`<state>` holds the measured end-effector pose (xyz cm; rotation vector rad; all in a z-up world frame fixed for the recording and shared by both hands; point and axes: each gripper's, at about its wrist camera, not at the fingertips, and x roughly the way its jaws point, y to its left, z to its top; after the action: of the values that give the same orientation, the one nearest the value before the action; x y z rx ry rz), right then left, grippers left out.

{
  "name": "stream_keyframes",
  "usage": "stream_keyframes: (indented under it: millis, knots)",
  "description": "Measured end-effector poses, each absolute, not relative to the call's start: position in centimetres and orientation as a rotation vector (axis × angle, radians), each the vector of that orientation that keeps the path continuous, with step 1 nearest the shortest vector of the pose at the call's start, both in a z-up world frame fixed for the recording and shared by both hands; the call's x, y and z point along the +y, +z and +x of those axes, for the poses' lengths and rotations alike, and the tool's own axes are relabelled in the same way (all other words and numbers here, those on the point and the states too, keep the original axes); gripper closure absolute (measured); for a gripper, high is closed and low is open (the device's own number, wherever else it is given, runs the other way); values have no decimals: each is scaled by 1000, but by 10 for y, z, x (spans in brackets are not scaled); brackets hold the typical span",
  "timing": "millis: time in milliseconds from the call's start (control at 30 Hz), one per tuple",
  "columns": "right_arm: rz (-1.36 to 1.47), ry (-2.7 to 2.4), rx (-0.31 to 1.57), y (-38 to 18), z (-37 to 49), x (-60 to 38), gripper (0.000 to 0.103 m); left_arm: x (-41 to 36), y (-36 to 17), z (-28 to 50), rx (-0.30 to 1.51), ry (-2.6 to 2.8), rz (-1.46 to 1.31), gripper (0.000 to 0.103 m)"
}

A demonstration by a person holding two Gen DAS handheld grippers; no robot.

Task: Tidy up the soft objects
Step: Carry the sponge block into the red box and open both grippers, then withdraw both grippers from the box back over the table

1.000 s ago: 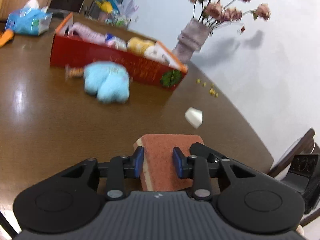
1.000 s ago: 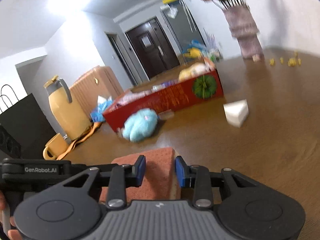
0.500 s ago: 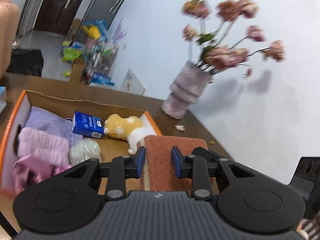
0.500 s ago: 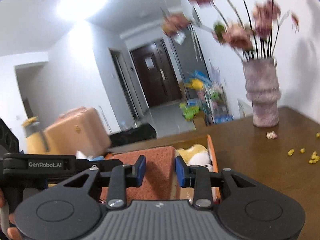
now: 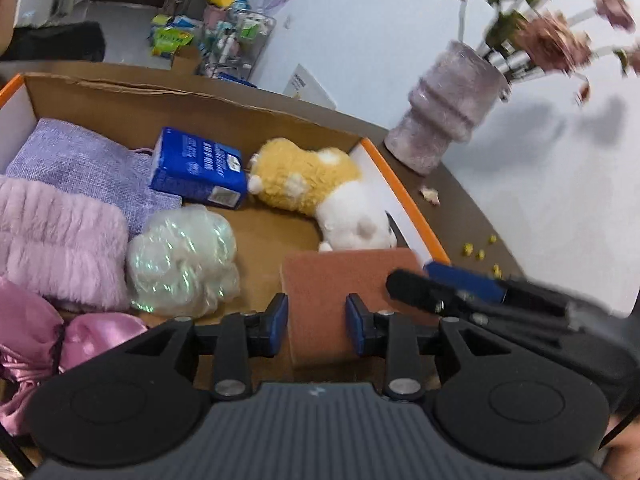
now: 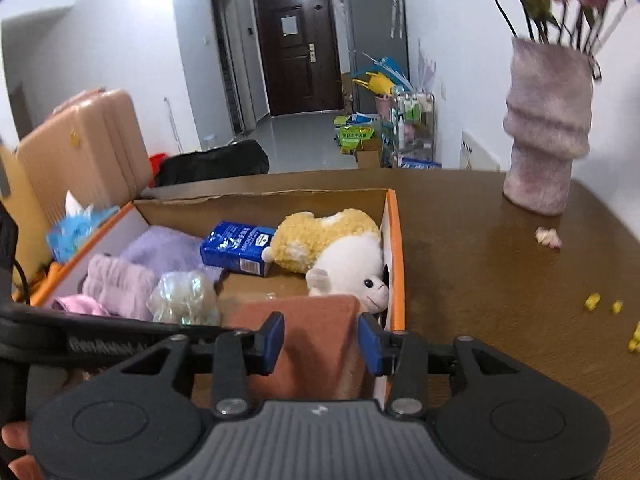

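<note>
A reddish-brown sponge (image 5: 340, 284) hangs over the near right corner of an orange-rimmed cardboard box (image 5: 404, 204). My left gripper (image 5: 317, 322) has its blue pads against the sponge's sides, and its jaws are opening. From the right, my right gripper (image 6: 320, 338) grips the same sponge (image 6: 316, 320), its jaws opening too with the pads still touching. Its blue finger (image 5: 464, 280) shows in the left wrist view. Inside the box lie a yellow-and-white plush (image 5: 312, 180), a blue tissue pack (image 5: 196, 168), a shiny clear bag (image 5: 180, 260), a lilac towel (image 5: 80, 160) and pink fabrics (image 5: 52, 236).
A fuzzy mauve vase (image 6: 548, 120) with flowers stands on the brown table (image 6: 480, 260) to the right of the box (image 6: 394, 248). Yellow crumbs (image 6: 592, 302) and a pale petal (image 6: 548, 236) lie near it. A tissue box (image 6: 76, 228) and a tan suitcase (image 6: 80, 152) are at the left.
Both grippers carried the sponge from low over the table up to above the box's right end. The blue plush and white wedge have left view. The right jaws stand wider.
</note>
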<state>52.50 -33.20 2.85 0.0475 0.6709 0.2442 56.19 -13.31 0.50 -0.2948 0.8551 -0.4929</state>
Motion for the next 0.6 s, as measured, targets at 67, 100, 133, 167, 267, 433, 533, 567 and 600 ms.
stream_keyframes:
  millis: [67,100,133,167,267,433,533,567,600]
  knots:
    - [16,243,635,35,517,-330,61,-131,11,551,822,-492,-264,63]
    - [5,246,615,40,512,-330,60,-131,16,546,802,-491,-248,57]
    - [-4,244,605,45,508,-330,58,-128,23,540,779,-488,-227,55]
    - [-9,240,593,52,503,-330,58,-124,32,531,754,-474,-199,54]
    - [6,261,538,72,480,-337,54,-110,62,499,636,-402,-119,43]
    - [11,296,459,97,439,-341,45,-79,102,443,440,-197,19,33]
    - [20,320,426,110,412,-338,45,-59,119,409,382,-133,35,25]
    - [25,329,408,114,402,-336,44,-52,123,394,361,-109,41,22]
    - [29,337,391,116,392,-336,42,-46,126,381,344,-90,44,21]
